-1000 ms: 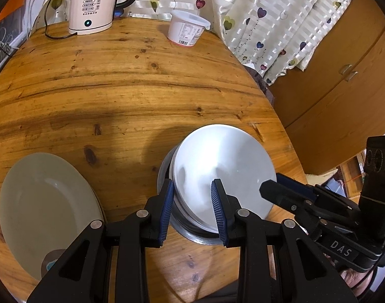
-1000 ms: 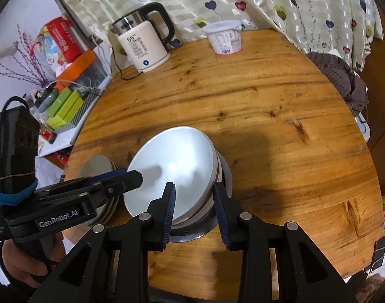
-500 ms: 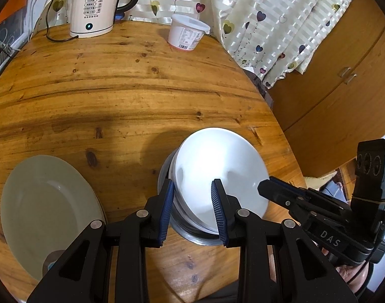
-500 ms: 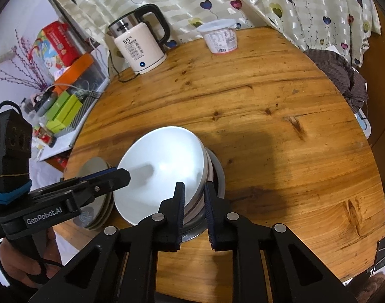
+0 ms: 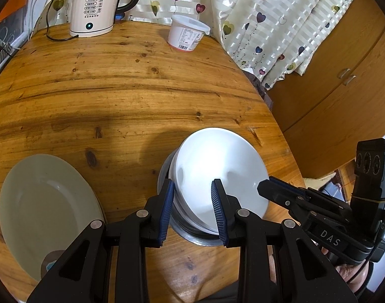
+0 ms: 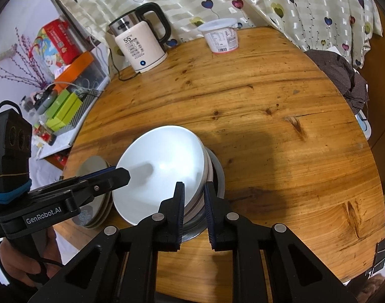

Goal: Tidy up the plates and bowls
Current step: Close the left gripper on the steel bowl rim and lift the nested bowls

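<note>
Gripping the white bowl [image 5: 219,174], both grippers clamp opposite rims.

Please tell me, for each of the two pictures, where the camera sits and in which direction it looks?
Left wrist: sits on the left tool, looks down over the bowl stack and plate; the right tool shows.
Right wrist: sits on the right tool, looks down at the same stack; the left tool and a hand show.
Shared: table, kettle, tub.
</note>
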`<state>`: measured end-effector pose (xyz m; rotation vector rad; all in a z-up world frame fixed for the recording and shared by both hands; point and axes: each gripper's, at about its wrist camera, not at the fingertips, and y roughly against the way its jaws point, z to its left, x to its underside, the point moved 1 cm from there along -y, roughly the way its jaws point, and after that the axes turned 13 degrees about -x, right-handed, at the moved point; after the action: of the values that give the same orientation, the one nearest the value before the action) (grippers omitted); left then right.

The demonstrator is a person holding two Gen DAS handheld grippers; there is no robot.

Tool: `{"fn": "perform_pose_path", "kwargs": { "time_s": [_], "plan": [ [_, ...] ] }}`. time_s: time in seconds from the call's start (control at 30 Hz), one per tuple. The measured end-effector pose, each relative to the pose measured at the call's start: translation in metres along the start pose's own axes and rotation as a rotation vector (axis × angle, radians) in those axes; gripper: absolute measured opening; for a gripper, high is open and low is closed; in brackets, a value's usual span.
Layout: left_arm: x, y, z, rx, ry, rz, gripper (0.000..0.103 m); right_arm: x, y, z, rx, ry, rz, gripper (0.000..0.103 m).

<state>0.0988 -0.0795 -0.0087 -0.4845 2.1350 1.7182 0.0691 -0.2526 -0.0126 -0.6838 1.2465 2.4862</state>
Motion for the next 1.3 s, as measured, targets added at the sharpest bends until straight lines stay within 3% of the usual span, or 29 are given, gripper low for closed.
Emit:
{"fn": "perform_pose_path", "kwargs": {
  "time_s": [0.23, 0.4, 0.6, 0.77, 0.83, 1.1, 1.3],
  "plan": [
    [0.002, 0.002, 0.004, 0.018, 0.025, -0.005, 0.031, -0.002, 0.001, -0.003, -0.018, -0.011, -0.004, 0.016],
    [0.005, 0.007, 0.017, 0.028, 0.06, -0.03, 0.032, -0.005, 0.015, -0.009, -0.031, -0.014, -0.043, 0.023],
    [0.013, 0.009, 0.037, 0.035, 0.114, -0.038, 0.032, -0.004, 0.031, -0.03, -0.06, -0.065, -0.081, 0.023],
    [0.019, 0.005, 0.046, 0.049, 0.138, -0.021, 0.032, 0.004, 0.03, -0.046, -0.132, -0.111, -0.066, 0.023],
    [0.021, 0.002, 0.047, 0.055, 0.139, -0.014, 0.032, 0.008, 0.026, -0.052, -0.153, -0.135, -0.056, 0.03],
    [0.026, -0.003, 0.047, 0.079, 0.133, 0.002, 0.032, 0.017, 0.01, -0.063, -0.205, -0.176, -0.005, 0.042],
    [0.03, -0.008, 0.049, 0.104, 0.139, 0.02, 0.032, 0.019, 0.004, -0.065, -0.222, -0.178, 0.013, 0.042]
  ]
}}
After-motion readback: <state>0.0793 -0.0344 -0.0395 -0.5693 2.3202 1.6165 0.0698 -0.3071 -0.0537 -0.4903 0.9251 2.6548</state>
